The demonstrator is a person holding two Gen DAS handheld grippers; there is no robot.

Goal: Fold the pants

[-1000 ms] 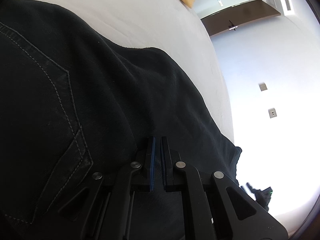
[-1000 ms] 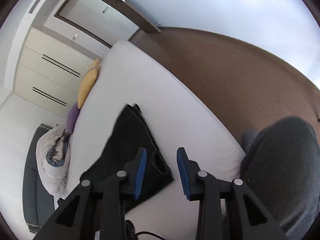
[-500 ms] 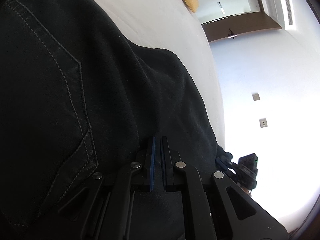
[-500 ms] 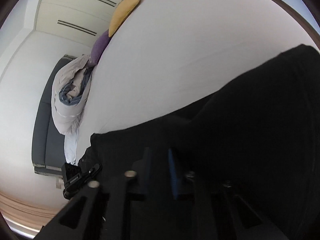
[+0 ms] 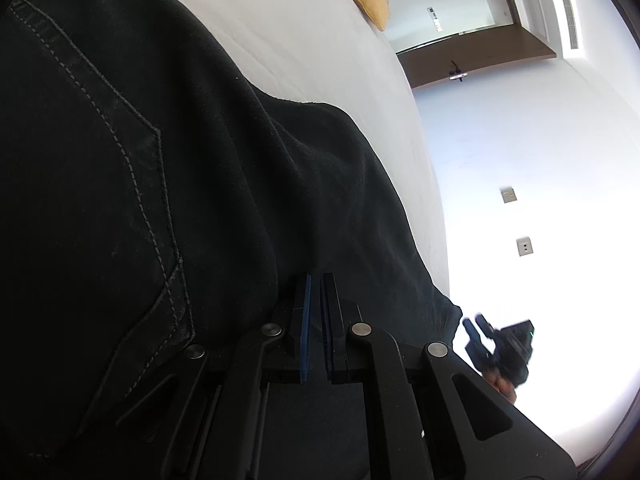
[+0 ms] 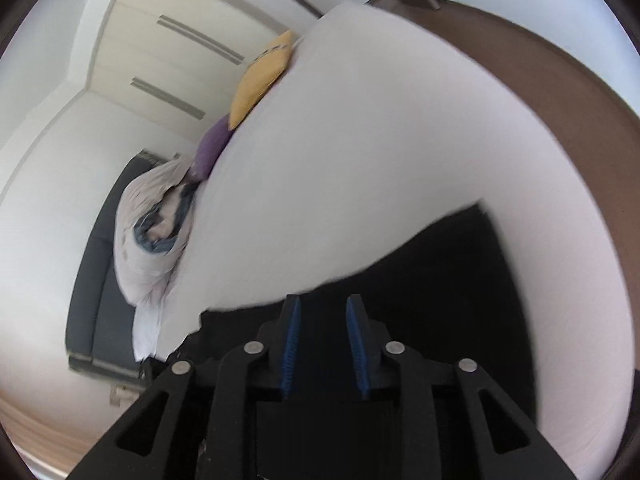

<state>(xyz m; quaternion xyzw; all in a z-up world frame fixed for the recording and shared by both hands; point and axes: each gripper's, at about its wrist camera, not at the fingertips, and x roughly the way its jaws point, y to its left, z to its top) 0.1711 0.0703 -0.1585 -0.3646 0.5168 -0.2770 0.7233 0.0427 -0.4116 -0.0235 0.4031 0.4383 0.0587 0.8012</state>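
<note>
Black pants (image 5: 168,184) lie on a white bed (image 5: 304,28); a back pocket with grey stitching (image 5: 132,168) fills the left of the left wrist view. My left gripper (image 5: 316,284) is shut on the black fabric, with only a thin gap between its blue pads. My right gripper (image 6: 322,308) is open, its blue pads apart just above the pants (image 6: 440,272), holding nothing. It also shows small at the pants' far edge in the left wrist view (image 5: 480,332).
A yellow pillow (image 6: 260,80) and a purple pillow (image 6: 212,144) lie at the bed's far end beside a bundled duvet (image 6: 148,232). A brown floor (image 6: 560,72) borders the bed (image 6: 360,140). A door (image 5: 460,56) and wall sockets (image 5: 524,246) are beyond.
My right gripper swung down from above the bed to the pants' edge, closing partly on the way and now open again. My left gripper stayed shut on the fabric.
</note>
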